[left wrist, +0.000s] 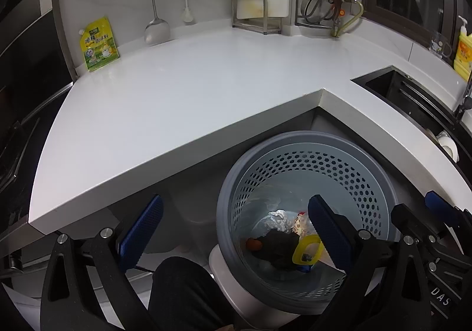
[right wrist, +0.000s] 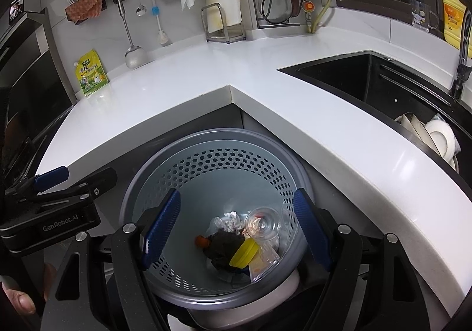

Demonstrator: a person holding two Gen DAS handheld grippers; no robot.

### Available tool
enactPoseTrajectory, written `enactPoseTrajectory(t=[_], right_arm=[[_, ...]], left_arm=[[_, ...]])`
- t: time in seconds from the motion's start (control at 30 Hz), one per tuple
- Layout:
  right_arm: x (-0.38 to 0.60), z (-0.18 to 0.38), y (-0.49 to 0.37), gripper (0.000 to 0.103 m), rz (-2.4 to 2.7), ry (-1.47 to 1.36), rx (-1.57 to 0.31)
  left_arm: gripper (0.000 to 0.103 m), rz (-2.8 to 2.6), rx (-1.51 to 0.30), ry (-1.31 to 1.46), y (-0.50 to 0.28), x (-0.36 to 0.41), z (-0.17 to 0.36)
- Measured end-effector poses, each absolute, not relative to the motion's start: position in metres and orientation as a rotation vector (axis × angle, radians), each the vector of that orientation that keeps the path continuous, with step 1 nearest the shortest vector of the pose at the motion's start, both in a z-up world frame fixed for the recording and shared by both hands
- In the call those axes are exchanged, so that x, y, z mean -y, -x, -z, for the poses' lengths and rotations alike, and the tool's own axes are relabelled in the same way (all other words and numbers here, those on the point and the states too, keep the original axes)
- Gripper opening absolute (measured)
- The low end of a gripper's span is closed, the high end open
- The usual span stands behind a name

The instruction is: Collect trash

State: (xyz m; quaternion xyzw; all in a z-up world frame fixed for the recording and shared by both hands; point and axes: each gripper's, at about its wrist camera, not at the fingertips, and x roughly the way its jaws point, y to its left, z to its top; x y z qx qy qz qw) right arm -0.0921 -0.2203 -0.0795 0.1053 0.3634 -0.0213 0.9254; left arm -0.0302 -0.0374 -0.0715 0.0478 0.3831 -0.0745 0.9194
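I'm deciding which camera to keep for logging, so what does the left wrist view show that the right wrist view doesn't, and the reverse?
Only the left wrist view: a dark trouser leg below the open left claw, with nothing between its pads.

Only the right wrist view: the black sink basin, stacked white dishes, a clear plastic cup in the bin, and a thumb.

Both: the grey perforated trash bin holding foil, dark scraps and a yellow lid, the white countertop, the yellow-green pouch, and the open right claw.

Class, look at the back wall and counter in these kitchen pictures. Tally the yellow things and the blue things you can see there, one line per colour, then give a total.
Yellow: 2 (seasoning pouch, dish soap bottle)
Blue: 1 (brush hanging on the rail)
Total: 3
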Motion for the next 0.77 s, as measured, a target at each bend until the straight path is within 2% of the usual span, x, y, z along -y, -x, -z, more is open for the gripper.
enactPoseTrajectory(t=[0.77], right_arm=[[0.2194,0.0765,0.0928,0.075,0.047,-0.216,-0.742]], left_arm=[[0.097,0.147,-0.799,-0.096,0.0310,0.0365,0.0734]])
